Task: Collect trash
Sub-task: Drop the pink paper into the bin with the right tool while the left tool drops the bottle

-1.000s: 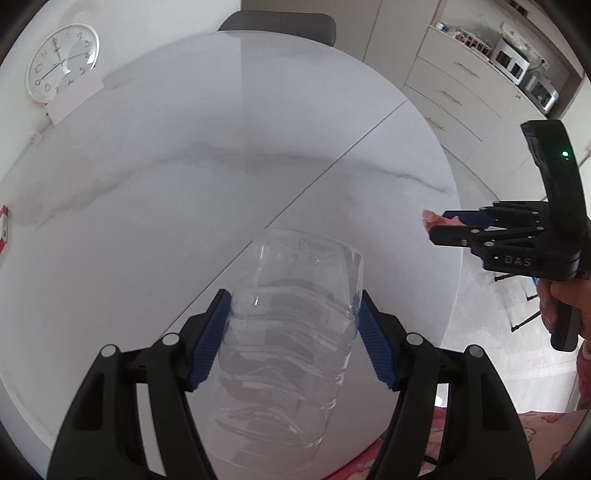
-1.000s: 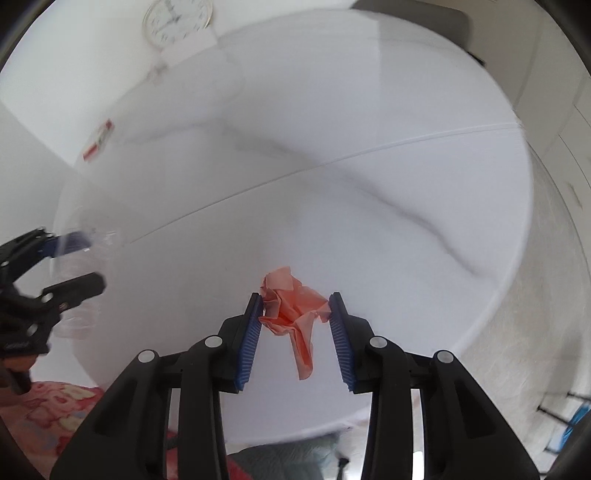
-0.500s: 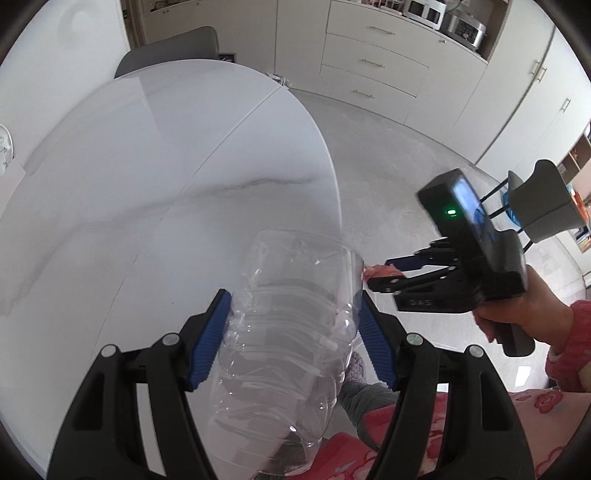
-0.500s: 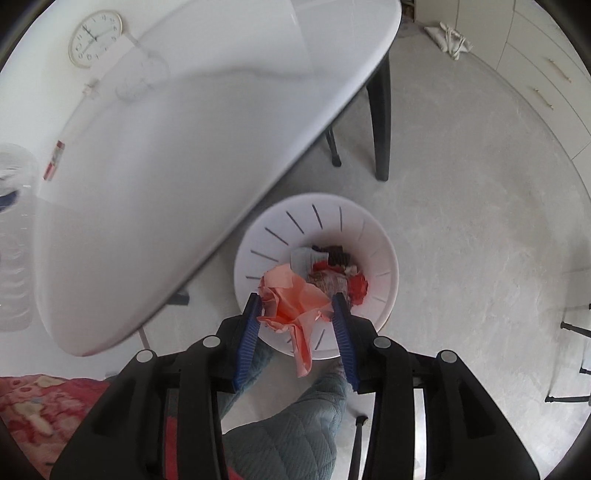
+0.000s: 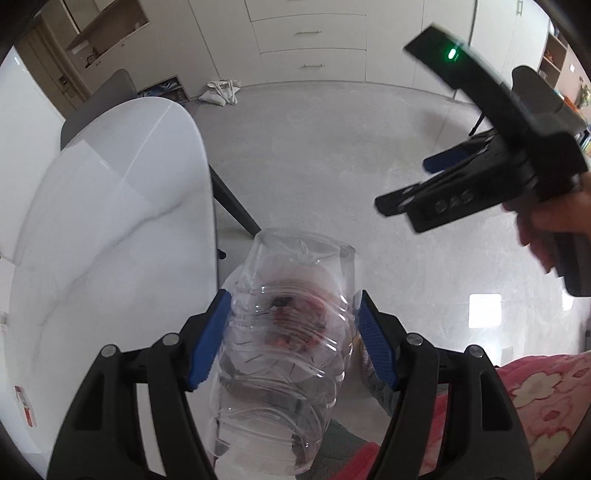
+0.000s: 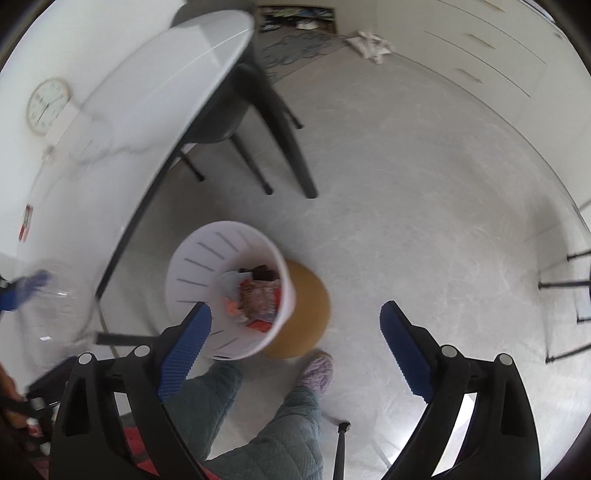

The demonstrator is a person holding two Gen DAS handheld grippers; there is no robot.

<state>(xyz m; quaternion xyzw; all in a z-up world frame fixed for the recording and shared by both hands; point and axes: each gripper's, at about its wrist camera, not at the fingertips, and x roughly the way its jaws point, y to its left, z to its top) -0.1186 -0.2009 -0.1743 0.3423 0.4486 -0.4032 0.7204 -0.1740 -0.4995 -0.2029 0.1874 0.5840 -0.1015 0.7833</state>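
My left gripper (image 5: pixel 291 332) is shut on a clear ribbed plastic bottle (image 5: pixel 284 343), blue pads pressed on both sides. Through the bottle I see blurred red trash below. The bottle (image 6: pixel 51 306) also shows blurred at the left edge of the right wrist view. My right gripper (image 6: pixel 295 325) has its jaws opening wide with nothing between them; it (image 5: pixel 410 188) also shows at the upper right of the left wrist view. A white slotted trash bin (image 6: pixel 207 266) stands on the floor below, holding wrappers and the crumpled orange paper (image 6: pixel 232 306).
A white marble table (image 5: pixel 110 206) lies to the left, its dark legs (image 6: pixel 291 147) and a grey chair (image 6: pixel 221 122) beside the bin. A round brown mat (image 6: pixel 306 306) is under the bin. The person's quilted legs and a slipper (image 6: pixel 317 369) stand close by. Cabinets (image 5: pixel 310 33) line the far wall.
Both grippers swung from over the table to above the floor by the bin. The right gripper opened and the orange paper dropped into the bin. The left keeps hold of the bottle.
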